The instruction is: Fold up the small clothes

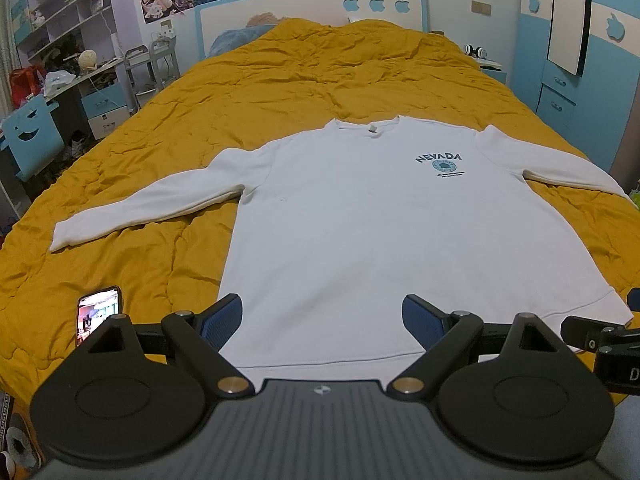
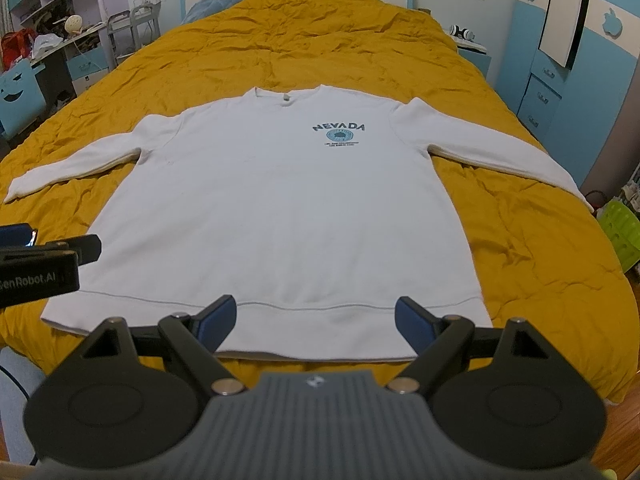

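A white long-sleeved sweatshirt (image 1: 360, 224) with a blue "NEVADA" print lies flat, face up, on the yellow bedspread (image 1: 280, 72), sleeves spread out to both sides. It also shows in the right wrist view (image 2: 280, 200). My left gripper (image 1: 322, 316) is open and empty, just above the hem near its left part. My right gripper (image 2: 316, 320) is open and empty, above the hem near its right part. The right gripper's side shows in the left wrist view (image 1: 600, 336); the left gripper's side shows in the right wrist view (image 2: 48, 264).
A lit phone (image 1: 98, 312) lies on the bedspread left of the hem. A headboard (image 1: 312, 12) stands at the far end. A desk and shelves (image 1: 60, 60) are on the left, a blue wardrobe (image 1: 580, 60) on the right, a green basket (image 2: 624, 236) beside the bed.
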Tool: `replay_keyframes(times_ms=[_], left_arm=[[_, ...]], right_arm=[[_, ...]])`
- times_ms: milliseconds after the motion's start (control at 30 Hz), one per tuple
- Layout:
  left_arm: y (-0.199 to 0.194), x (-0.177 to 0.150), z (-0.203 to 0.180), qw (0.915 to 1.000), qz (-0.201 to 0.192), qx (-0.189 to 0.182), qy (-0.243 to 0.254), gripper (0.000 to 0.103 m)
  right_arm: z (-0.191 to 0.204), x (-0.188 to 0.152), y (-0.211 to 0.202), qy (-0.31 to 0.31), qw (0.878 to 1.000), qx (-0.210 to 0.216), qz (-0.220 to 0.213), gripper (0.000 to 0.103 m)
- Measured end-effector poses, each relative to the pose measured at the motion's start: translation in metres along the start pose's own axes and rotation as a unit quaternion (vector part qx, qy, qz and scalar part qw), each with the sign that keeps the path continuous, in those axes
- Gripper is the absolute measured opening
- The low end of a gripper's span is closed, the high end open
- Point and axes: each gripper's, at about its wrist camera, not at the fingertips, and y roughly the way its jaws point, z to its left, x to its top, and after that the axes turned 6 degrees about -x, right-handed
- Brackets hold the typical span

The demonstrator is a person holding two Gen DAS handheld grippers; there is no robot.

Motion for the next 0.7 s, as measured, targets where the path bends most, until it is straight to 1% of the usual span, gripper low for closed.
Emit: replay_keyframes(times_ms=[700], left_arm=[[0.0002,0.0000,0.0011,1.0000,0.000,0.000,0.000,0.103]], right_arm=[[-0.0010,0.0009,0.0035,-0.002,1.000,0.000,0.001,0.082]])
